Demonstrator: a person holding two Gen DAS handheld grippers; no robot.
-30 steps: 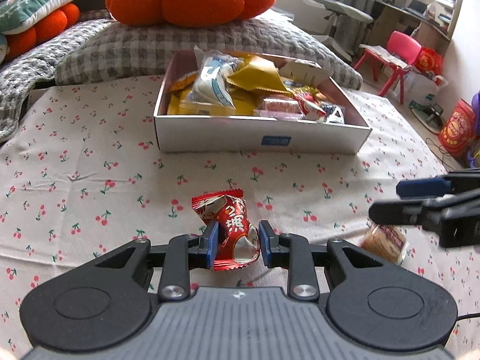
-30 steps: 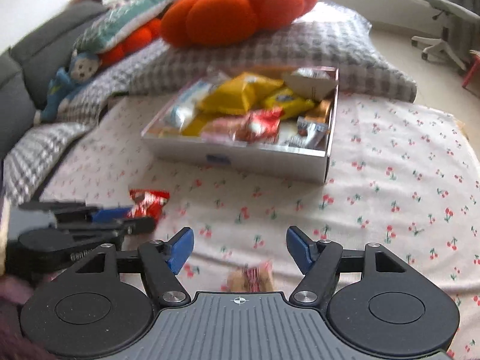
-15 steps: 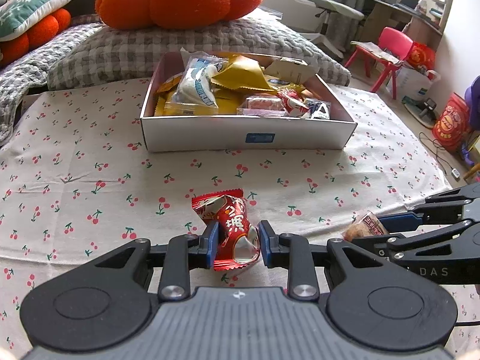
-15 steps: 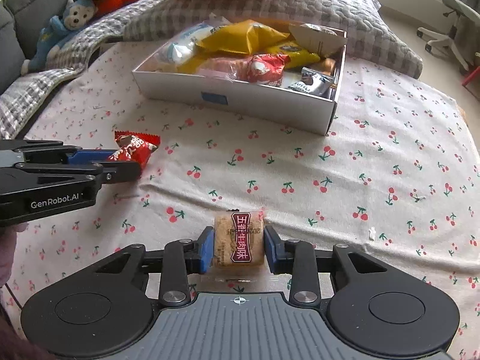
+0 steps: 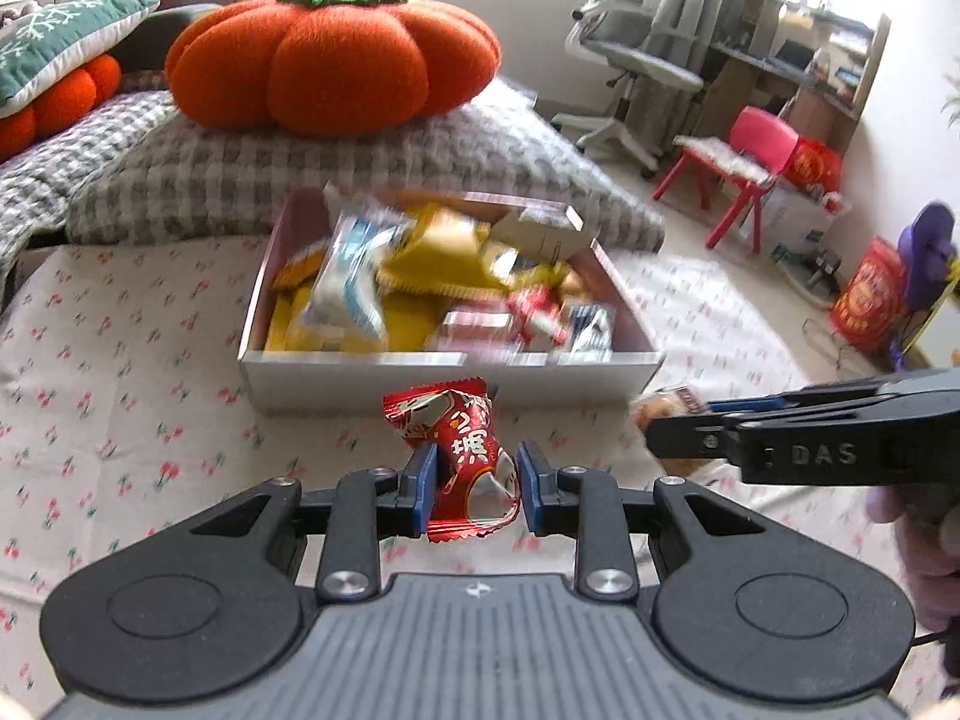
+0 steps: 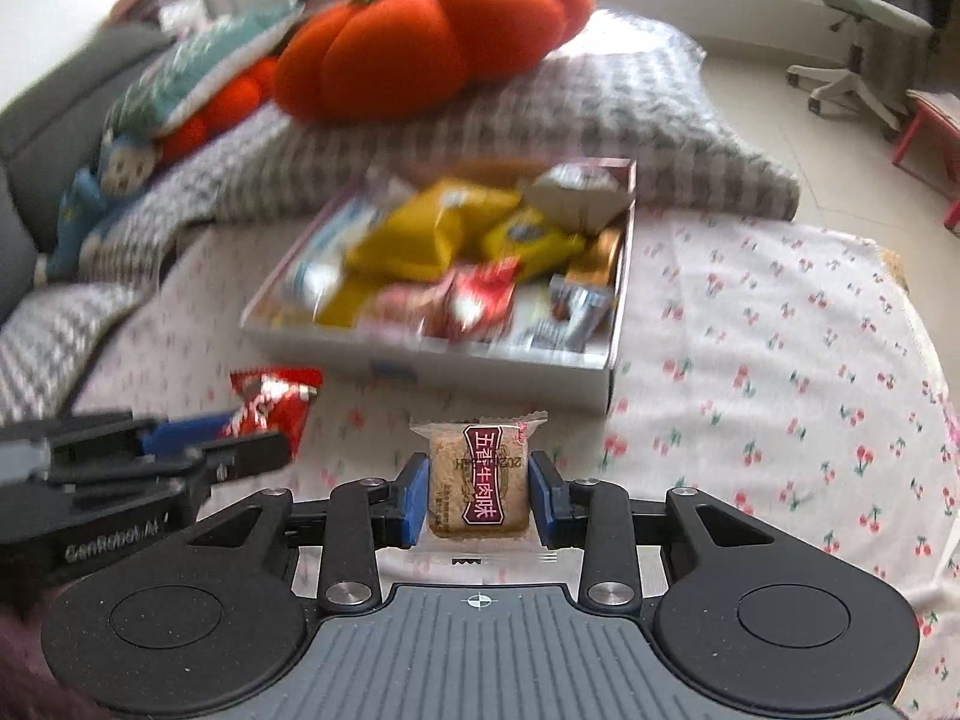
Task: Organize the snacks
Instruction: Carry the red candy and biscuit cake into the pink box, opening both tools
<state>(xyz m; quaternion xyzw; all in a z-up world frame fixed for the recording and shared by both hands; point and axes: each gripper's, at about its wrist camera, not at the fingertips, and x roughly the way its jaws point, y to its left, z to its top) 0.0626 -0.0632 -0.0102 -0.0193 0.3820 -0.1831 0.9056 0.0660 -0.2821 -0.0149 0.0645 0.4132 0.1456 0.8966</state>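
Observation:
My left gripper (image 5: 474, 483) is shut on a red foil snack packet (image 5: 462, 450) and holds it above the cherry-print cloth, just in front of the white snack box (image 5: 360, 381). My right gripper (image 6: 478, 495) is shut on a clear-wrapped biscuit with a dark red label (image 6: 478, 486), also lifted, in front of the box's (image 6: 510, 381) near right corner. The box holds several yellow, white and red packets. Each gripper shows in the other's view: the right gripper (image 5: 654, 435) beside me on the right, the left gripper (image 6: 264, 450) on the left with the red packet (image 6: 273, 405).
A grey checked cushion (image 5: 360, 156) with an orange pumpkin pillow (image 5: 336, 60) lies behind the box. A blue plush toy (image 6: 102, 192) and sofa are at the left. An office chair (image 5: 630, 60), a pink chair (image 5: 744, 156) and red bags stand off the right edge.
Both grippers have lifted their snacks off the cloth and moved forward toward the box. A second ago the right gripper was open over the biscuit; it has since shut on it.

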